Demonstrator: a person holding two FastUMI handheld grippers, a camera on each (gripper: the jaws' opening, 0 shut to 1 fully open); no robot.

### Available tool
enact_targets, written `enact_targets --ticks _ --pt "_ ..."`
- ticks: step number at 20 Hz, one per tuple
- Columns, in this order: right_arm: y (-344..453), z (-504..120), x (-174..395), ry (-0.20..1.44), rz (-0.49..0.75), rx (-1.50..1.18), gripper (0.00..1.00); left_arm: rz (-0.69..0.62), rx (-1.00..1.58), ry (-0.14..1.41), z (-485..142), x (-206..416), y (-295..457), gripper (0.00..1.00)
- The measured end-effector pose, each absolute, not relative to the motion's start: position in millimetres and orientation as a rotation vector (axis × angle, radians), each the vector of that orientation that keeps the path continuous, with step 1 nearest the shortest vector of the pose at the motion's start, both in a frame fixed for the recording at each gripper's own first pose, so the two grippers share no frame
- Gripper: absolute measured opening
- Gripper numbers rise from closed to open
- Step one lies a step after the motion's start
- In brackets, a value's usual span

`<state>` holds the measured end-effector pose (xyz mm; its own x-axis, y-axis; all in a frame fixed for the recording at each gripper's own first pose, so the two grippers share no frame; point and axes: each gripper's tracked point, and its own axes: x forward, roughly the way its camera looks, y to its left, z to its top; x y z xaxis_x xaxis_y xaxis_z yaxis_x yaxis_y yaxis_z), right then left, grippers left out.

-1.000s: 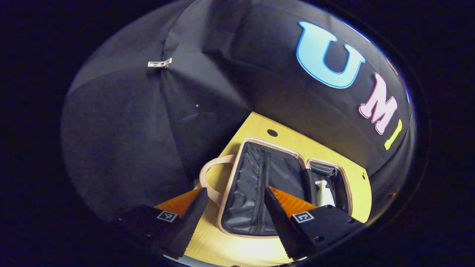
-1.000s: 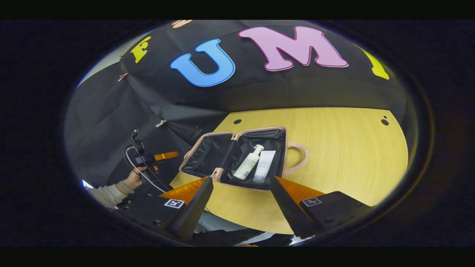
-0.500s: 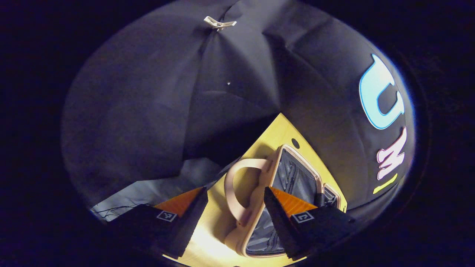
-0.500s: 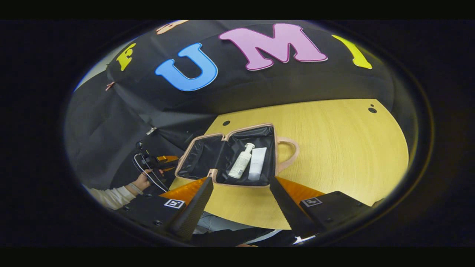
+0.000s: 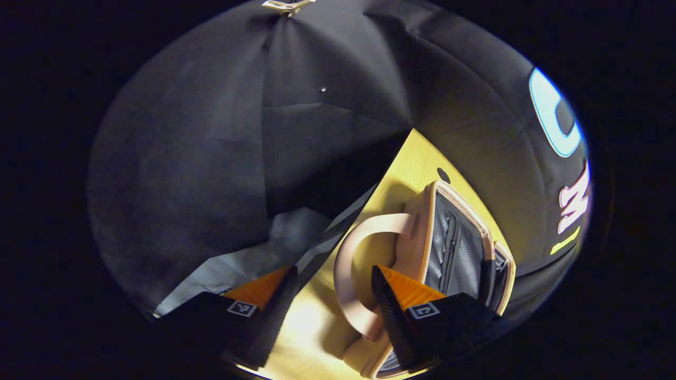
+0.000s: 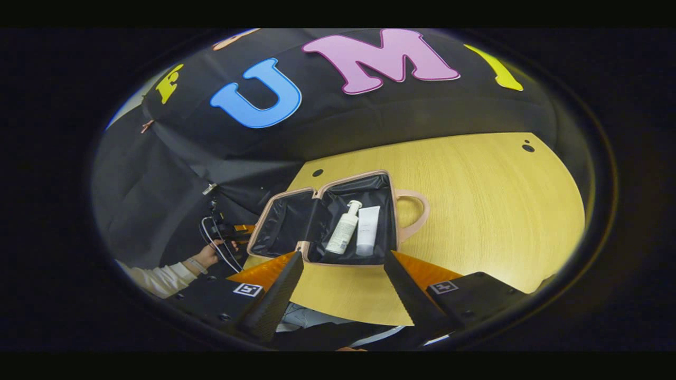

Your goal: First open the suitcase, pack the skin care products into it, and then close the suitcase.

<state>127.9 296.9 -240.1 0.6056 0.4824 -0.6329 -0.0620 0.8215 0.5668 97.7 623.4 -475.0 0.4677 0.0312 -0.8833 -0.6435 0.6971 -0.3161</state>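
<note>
The table (image 6: 475, 211) is seen bearing the suitcase (image 6: 338, 221), laid open. Inside its right half a pump bottle (image 6: 342, 235) and a tube (image 6: 367, 237) are packed. A light, stiff shell is judged; the left half's handle (image 5: 359, 274) offers hold. Left gripper (image 5: 327, 316) and right gripper (image 6: 343, 295) are spread, empty.

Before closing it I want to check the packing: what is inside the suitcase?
In the suitcase, the right half holds a pump bottle beside a white tube. The left half looks empty, though its dark lining folds could hide something.
</note>
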Motion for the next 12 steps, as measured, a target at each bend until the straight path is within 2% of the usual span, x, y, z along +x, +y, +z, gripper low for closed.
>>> enact_targets --ticks 3,5,8,12 --pt "296.7 -237.8 128.6 0.867 0.328 0.549 0.98 0.485 -0.601 1.078 -479.3 101.2 626.7 0.37" --pt "283.5 -243.5 130.0 0.864 0.314 0.548 0.98 0.476 -0.55 1.074 -469.7 109.5 627.2 0.16" --pt "268.6 -243.8 125.9 0.863 0.296 0.559 0.98 0.467 -0.593 1.058 -456.5 109.4 631.0 0.1" --pt "274.3 -246.1 131.1 0.869 0.298 0.585 0.97 0.44 -0.594 1.021 -432.4 109.7 635.2 0.08"
